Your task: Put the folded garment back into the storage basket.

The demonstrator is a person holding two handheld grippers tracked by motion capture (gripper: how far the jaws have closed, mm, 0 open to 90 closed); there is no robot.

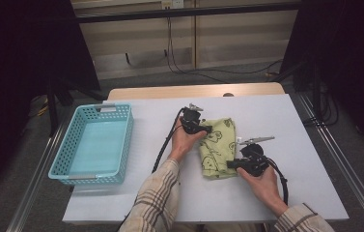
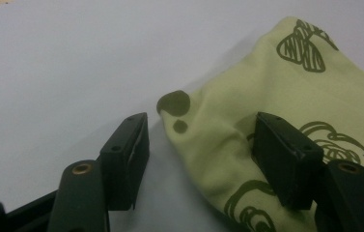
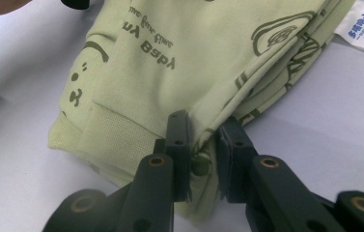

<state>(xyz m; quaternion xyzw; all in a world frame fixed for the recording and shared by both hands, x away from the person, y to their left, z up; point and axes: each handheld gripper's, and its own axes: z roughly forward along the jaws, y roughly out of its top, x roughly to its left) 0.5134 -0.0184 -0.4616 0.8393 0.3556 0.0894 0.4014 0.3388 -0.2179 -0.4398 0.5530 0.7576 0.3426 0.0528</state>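
While the folded green garment (image 1: 217, 149) lay mid-worktop, two grippers worked its edges.
The right gripper (image 3: 203, 159) pinched the near layers to hold the fold; the left gripper (image 2: 201, 154) straddled the far corner, jaws spread, ready to clamp.

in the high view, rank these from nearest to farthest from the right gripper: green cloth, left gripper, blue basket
1. Green cloth: nearest, its near corner sits between the right gripper fingers, mid-table.
2. Left gripper: next, at the cloth's far left corner, farther up the table.
3. Blue basket: farthest, at the table's left edge, beyond the left forearm.
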